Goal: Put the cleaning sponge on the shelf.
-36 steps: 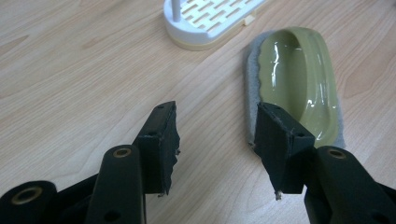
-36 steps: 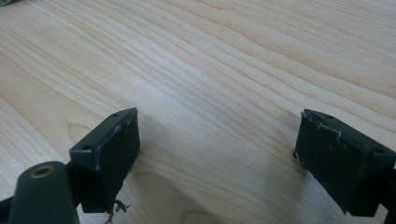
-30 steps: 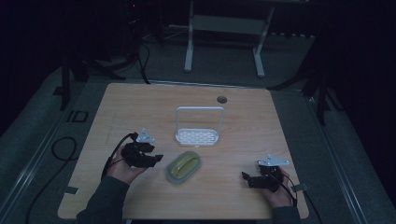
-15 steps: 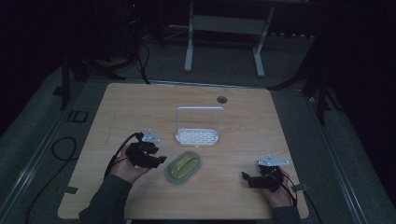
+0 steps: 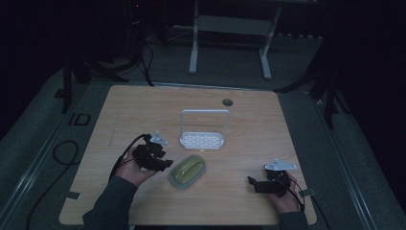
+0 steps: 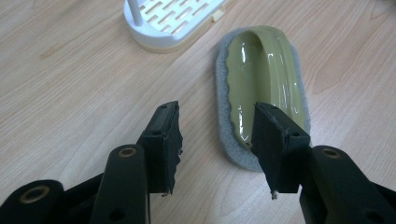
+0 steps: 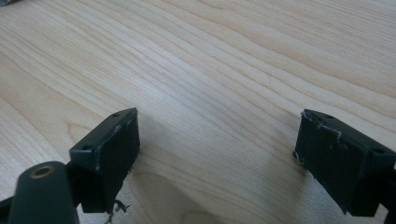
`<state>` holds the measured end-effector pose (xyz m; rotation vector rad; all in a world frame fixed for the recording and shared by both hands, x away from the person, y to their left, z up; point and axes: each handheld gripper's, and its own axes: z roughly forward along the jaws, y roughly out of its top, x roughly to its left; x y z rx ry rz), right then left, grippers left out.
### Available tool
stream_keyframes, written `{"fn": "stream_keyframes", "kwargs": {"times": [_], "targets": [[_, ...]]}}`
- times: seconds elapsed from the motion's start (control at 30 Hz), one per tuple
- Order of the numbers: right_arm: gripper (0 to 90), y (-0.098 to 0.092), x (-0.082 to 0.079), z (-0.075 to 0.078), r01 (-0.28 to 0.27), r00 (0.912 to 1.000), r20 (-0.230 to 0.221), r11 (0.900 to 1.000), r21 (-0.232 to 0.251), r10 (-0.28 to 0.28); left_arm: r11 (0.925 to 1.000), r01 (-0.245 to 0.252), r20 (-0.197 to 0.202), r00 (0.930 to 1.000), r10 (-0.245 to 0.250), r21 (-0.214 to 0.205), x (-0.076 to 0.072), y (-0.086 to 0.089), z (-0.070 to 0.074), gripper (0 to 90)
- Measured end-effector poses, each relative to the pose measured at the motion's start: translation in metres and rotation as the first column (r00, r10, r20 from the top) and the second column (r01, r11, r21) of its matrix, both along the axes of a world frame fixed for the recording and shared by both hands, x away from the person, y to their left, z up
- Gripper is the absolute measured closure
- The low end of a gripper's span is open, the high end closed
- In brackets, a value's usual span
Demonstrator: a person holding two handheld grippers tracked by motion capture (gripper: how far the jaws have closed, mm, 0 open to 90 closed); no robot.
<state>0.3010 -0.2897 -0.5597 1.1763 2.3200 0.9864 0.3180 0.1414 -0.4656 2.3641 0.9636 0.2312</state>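
Left gripper (image 6: pixel 217 140) sits low over the table (image 5: pixel 143 110), jaws apart, aimed at the near end of the green-handled scrub sponge (image 6: pixel 264 88); one jaw rides above the sponge's grey foam edge, the other over bare wood — likely lined up to straddle the raised handle, the obvious thing to pinch. Sponge lies flat near the table's middle, just in front of the white rack (image 5: pixel 202 139) and apart from it; the rack's slotted base and upright hoop suggest that is where the sponge belongs. Right gripper (image 7: pixel 217 154) rests well off to the right, jaws wide apart over empty wood — parked, holding nothing, presumably clear of the left hand's approach.
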Motion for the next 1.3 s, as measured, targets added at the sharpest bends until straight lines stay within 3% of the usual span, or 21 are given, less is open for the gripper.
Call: {"fn": "stream_keyframes", "kwargs": {"times": [0.8, 1.0, 1.3], "targets": [[13.4, 0.000, 0.000, 0.000, -0.001, 1.0000, 0.000, 1.0000, -0.001, 0.001, 0.9974, 0.020, -0.064, 0.9978, -0.015, 0.069, 0.010, -0.019, -0.001, 53.0], [13.4, 0.000, 0.000, 0.000, -0.001, 1.0000, 0.001, 1.0000, -0.001, 0.001, 0.9972, 0.031, -0.068, 0.9973, -0.026, 0.068, 0.011, -0.026, 0.001, 53.0], [13.4, 0.000, 0.000, 0.000, -0.002, 1.0000, 0.001, 1.0000, -0.002, 0.002, 0.9941, 0.047, -0.078, 0.9962, -0.040, 0.097, 0.014, -0.043, 0.009, 53.4]]}}
